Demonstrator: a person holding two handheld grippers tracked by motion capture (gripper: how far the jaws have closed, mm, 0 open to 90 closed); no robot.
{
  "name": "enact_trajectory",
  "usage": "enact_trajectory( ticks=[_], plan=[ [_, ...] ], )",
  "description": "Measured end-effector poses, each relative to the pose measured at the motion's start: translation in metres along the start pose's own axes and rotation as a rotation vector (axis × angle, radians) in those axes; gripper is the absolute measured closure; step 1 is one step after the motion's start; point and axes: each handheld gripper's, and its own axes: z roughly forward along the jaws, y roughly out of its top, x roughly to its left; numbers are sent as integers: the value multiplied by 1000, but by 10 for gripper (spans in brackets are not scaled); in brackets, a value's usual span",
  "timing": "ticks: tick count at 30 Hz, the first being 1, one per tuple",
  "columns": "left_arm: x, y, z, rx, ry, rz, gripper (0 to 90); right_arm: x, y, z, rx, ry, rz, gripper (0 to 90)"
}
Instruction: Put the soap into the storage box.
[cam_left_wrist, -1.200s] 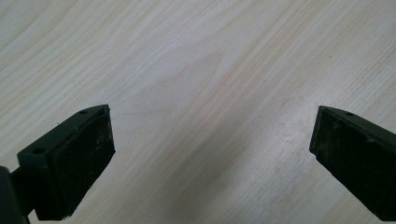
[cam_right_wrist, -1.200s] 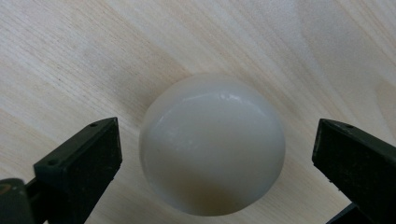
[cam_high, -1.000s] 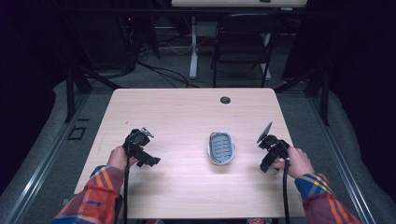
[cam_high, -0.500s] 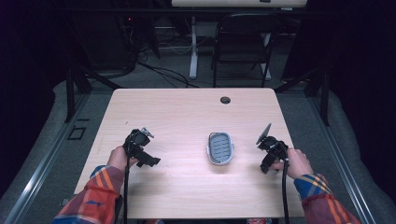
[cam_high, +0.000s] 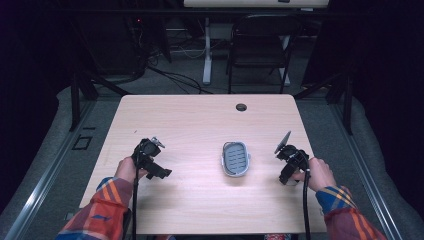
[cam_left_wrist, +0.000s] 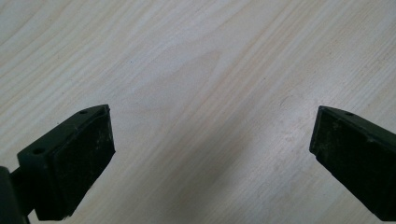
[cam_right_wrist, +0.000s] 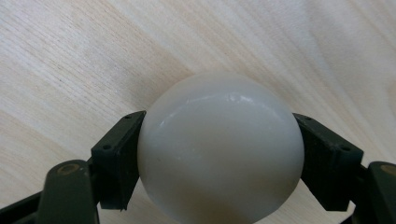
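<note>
White ball (cam_right_wrist: 220, 144) — between pinching pads

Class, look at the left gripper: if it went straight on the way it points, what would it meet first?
Most likely the bare wooden table: the left gripper is open, with nothing between its jaws or ahead, though depth is hard to judge.

A dark chair (cam_high: 260, 42) stands behind the wooden table (cam_high: 200, 120) on grey floor (cam_high: 60, 150).

R gripper (cam_high: 289, 165) clamped (jaws just closed); L gripper (cam_high: 150, 159) jaws wide.
</note>
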Motion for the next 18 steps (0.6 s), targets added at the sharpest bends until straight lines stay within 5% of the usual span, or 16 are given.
enact_trajectory(
  ticks=[18],
  plan=[
    [0, 1, 1, 5, -2, 2, 0, 6, 2, -12, -24, -8, -24, 235]
  ],
)
